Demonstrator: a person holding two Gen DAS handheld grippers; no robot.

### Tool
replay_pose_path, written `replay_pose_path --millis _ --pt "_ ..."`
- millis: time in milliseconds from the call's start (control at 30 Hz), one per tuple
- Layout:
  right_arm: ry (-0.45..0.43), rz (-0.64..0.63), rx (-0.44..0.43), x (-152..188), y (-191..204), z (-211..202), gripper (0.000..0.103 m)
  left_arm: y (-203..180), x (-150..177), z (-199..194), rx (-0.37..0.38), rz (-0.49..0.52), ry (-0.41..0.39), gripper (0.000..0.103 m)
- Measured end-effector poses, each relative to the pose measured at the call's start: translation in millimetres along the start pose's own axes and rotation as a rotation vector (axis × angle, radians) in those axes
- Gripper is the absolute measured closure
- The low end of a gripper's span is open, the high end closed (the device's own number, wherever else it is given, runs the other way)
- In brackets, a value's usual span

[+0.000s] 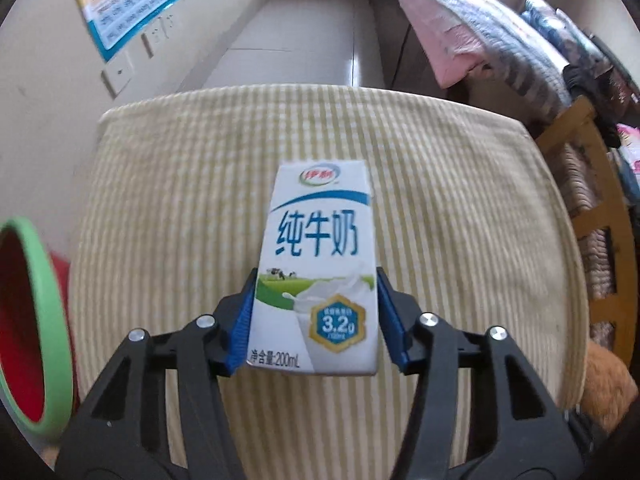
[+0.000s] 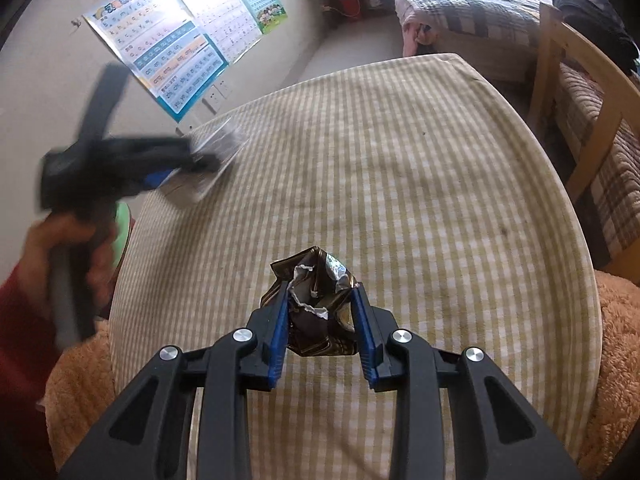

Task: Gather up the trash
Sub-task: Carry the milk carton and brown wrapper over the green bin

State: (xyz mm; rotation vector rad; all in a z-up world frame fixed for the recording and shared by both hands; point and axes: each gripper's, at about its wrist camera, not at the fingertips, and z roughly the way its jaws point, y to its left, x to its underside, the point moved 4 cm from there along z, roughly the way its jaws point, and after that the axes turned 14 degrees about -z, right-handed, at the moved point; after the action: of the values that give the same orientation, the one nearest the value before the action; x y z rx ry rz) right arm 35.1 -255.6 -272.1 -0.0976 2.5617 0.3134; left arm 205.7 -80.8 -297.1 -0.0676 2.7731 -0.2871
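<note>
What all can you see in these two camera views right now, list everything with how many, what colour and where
milk carton: one, white and blue, between the left gripper's pads.
crumpled wrapper: one, dark brown with silver foil, between the right gripper's pads.
checked cloth: one, pale yellow and white, covering the table.
bin: one, red with a green rim, left of the table.
posters: several, blue and white, on the wall.
wooden chair: one, light wood, right of the table.
bedding: pink and blue-grey, on the bed beyond.
orange fleece: at the table's near edges.
left gripper: black, blue pads, gripping the carton.
right gripper: black, blue pads, gripping the wrapper.
hand: one, red sleeve, holding the left gripper.
</note>
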Motion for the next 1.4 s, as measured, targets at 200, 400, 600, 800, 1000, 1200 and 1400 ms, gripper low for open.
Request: replay_pose_path --millis 200,400,600,800,1000,1200,1400 --pt "-0.01 -0.028 0.028 0 3 -2 0.074 41 46 -59 0.004 -0.062 -0.079 0.051" --pt "-0.006 -0.074 0.068 -1 10 -3 0.074 58 62 -111 0.003 -0.088 -0.18 0.051" --pt "-0.023 -0.16 0.109 -13 36 -19 0.074 65 62 -146 0.019 -0.087 -0.262 0.051" --pt "-0.03 -0.162 0.069 -18 61 -29 0.074 75 62 -162 0.032 -0.093 -0.306 0.051" --pt "-0.026 -0.182 0.045 -34 87 -25 0.074 95 62 -168 0.029 -0.131 -0.324 0.051" --pt "-0.042 -0.226 -0.086 -71 145 -14 0.073 146 49 -176 -0.001 -0.229 -0.354 0.051" --pt "-0.015 -0.319 -0.232 -114 231 29 0.072 226 30 -172 -0.088 -0.359 -0.349 0.051"
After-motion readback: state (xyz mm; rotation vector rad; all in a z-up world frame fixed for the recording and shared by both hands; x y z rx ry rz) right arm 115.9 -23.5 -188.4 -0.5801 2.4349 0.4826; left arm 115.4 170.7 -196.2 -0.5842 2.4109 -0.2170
